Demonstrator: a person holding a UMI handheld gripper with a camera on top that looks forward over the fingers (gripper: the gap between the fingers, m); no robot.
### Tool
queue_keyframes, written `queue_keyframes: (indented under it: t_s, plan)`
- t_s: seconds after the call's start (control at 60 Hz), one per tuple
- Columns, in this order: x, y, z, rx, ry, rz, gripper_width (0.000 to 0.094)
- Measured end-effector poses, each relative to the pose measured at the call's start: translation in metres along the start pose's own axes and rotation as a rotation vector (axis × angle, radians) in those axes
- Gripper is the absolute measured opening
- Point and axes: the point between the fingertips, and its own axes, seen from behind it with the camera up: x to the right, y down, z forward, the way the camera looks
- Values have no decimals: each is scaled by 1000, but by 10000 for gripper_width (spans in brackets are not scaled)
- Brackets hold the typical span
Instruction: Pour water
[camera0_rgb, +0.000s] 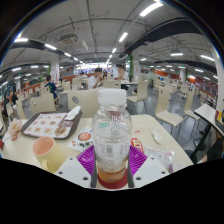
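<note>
A clear plastic bottle (112, 135) with a white cap stands upright between my fingers, with a little amber liquid at its bottom. My gripper (112, 165) is shut on the bottle; the purple pads (87, 160) press on both its sides low down. A pale orange cup (44, 152) stands on the white table (165, 140), to the left of the bottle and a little ahead of the left finger.
A tray (50, 124) with food and papers lies at the far left of the table. A small round container (84, 137) sits just left of the bottle. Tables and chairs of a canteen hall (170, 105) stand beyond.
</note>
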Motion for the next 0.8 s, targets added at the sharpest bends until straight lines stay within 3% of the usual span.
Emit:
queue_keyframes:
  t_s: [0.05, 0.133, 0.3, 0.333, 0.4, 0.433, 0.8]
  plan:
    - [2, 16, 2, -17, 2, 0, 423]
    - [-1, 15, -3, 26, 6, -4, 415]
    - [-1, 16, -5, 10, 17, 10, 557]
    - [1, 19, -9, -21, 25, 20, 625]
    - [0, 22, -12, -54, 42, 37, 864]
    - [-1, 20, -23, -73, 51, 35, 831]
    - [-64, -3, -199, -210, 131, 22, 844]
